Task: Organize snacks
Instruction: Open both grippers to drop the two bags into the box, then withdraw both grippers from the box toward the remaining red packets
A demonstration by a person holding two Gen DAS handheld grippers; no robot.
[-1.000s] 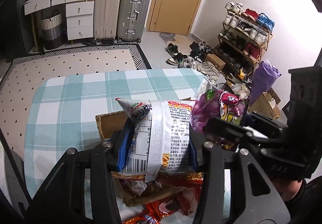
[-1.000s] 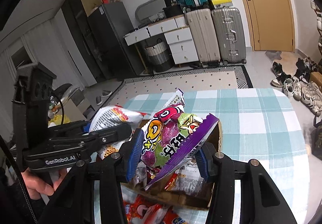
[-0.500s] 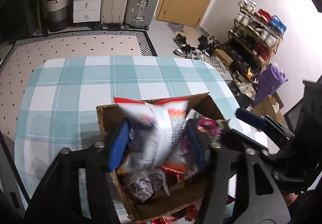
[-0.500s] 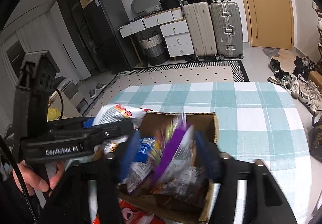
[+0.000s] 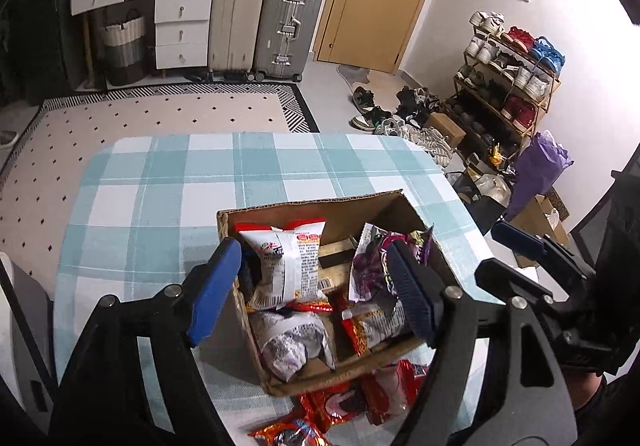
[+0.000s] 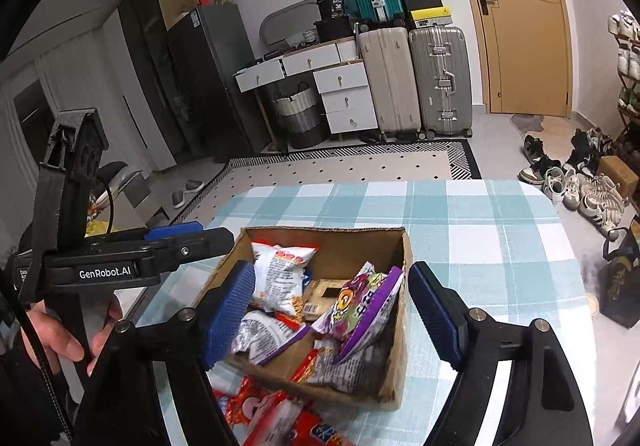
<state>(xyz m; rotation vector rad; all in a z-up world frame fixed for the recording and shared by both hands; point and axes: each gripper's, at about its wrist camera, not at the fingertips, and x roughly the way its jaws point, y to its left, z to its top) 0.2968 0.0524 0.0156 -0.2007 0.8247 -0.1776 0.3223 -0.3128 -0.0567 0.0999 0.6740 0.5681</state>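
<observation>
An open cardboard box [image 5: 304,203] [image 6: 320,232] sits on the checked tablecloth [image 5: 200,173] with several snack packets inside. A white and red packet [image 5: 288,262] [image 6: 280,274] lies at its left, a purple packet [image 5: 372,262] [image 6: 360,306] at its right. My left gripper [image 5: 312,248] hovers over the box, its jaws opening, pads clear of the white packet below. My right gripper [image 6: 332,274] stands open above the purple packet, touching nothing. Each gripper shows in the other's view: the right gripper [image 5: 520,246], the left gripper [image 6: 192,236].
Loose red snack packets [image 5: 352,402] [image 6: 272,414] lie on the cloth at the box's near side. A person's hand [image 6: 60,334] holds the left gripper. Bare cloth stretches beyond the box. Suitcases [image 5: 264,21] and a shoe rack [image 5: 508,85] stand far off.
Both grippers opened and let go of their packets. The white one and the purple one dropped into the box. Both grippers have pulled back a little from the box.
</observation>
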